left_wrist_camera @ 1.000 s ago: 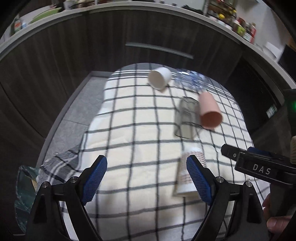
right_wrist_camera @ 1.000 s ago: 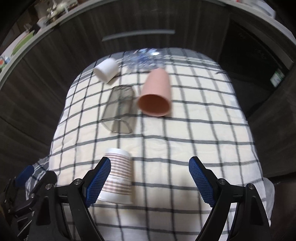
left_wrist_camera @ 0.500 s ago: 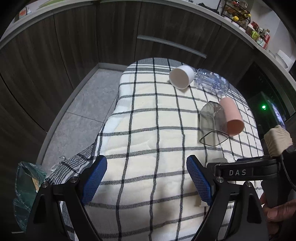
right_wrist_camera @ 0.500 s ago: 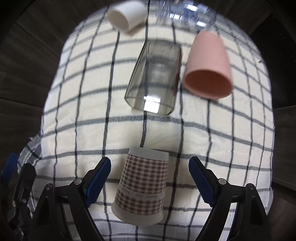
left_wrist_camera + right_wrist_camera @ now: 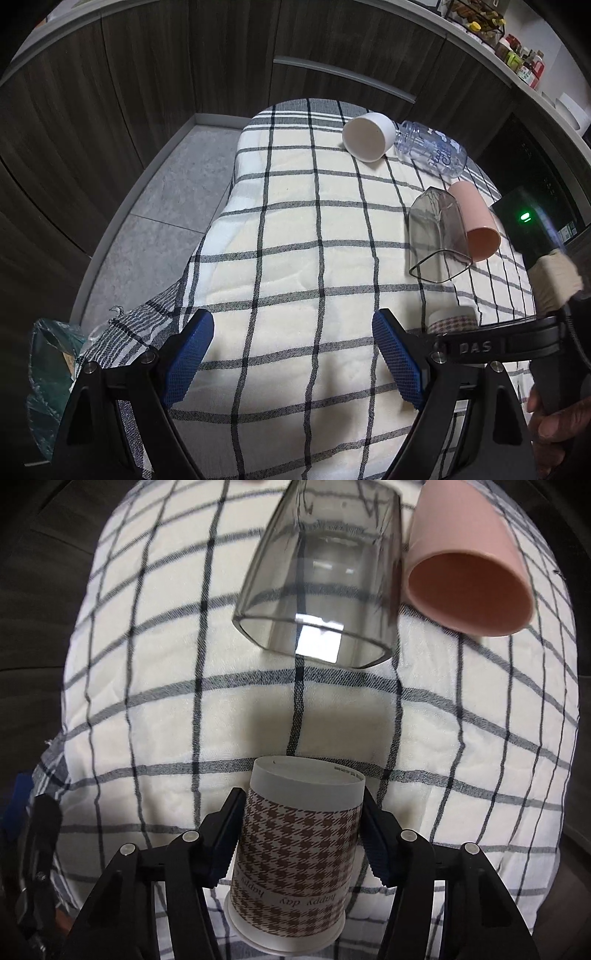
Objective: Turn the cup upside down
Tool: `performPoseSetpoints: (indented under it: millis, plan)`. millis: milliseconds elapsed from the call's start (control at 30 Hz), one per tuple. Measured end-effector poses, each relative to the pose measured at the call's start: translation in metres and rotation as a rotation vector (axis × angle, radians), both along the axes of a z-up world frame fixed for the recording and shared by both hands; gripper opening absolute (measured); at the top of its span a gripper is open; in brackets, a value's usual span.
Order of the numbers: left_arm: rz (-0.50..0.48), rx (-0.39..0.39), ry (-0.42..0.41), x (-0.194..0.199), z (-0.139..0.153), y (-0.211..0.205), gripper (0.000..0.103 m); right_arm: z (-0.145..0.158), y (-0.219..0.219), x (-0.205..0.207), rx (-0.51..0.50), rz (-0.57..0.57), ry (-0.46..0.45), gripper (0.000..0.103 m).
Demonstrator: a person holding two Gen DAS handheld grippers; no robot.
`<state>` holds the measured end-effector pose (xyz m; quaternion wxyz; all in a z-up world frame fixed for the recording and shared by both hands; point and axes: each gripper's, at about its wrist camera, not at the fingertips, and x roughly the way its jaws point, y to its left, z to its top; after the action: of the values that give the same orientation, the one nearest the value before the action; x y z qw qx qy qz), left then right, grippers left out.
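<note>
Dim, soft overhead light; heavy fisheye edge warping.

Lying on checked cloth (image 5: pixel 295 236): white cup (image 5: pixel 365 137), clear bottle (image 5: pixel 432 153), smoky glass (image 5: pixel 321 583) touching pink cup (image 5: pixel 469 590).

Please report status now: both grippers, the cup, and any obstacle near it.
Right gripper shut on houndstooth paper cup. Left gripper open, holding nothing. Clear tumbler and pink cup lie just ahead.

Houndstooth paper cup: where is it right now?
Right wrist view, bottom centre: the houndstooth paper cup sits between the right gripper fingers, on the checked cloth, nearer than the clear glass.
</note>
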<state>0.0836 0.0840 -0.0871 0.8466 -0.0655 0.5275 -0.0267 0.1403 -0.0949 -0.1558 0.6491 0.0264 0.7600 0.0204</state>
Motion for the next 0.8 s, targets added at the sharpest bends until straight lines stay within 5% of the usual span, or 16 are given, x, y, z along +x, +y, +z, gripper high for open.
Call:
performPoseSetpoints:
  millis: [233, 500, 633, 800]
  plan:
    - [0.000, -0.006, -0.024, -0.007, 0.000, -0.017, 0.088, 0.070, -0.024, -0.021, -0.008, -0.025, -0.418, 0.059]
    - [0.012, -0.012, -0.146, -0.014, -0.007, -0.039, 0.088, 0.094, -0.054, -0.043, -0.086, -0.097, -0.905, 0.059]
    - [0.014, 0.013, -0.158, -0.013, -0.014, -0.045, 0.088, 0.079, -0.055, -0.040, -0.100, -0.147, -0.962, 0.059]
    - [-0.001, 0.044, -0.161, -0.015, -0.014, -0.049, 0.088, 0.060, -0.060, -0.034, -0.090, -0.172, -0.878, 0.059]
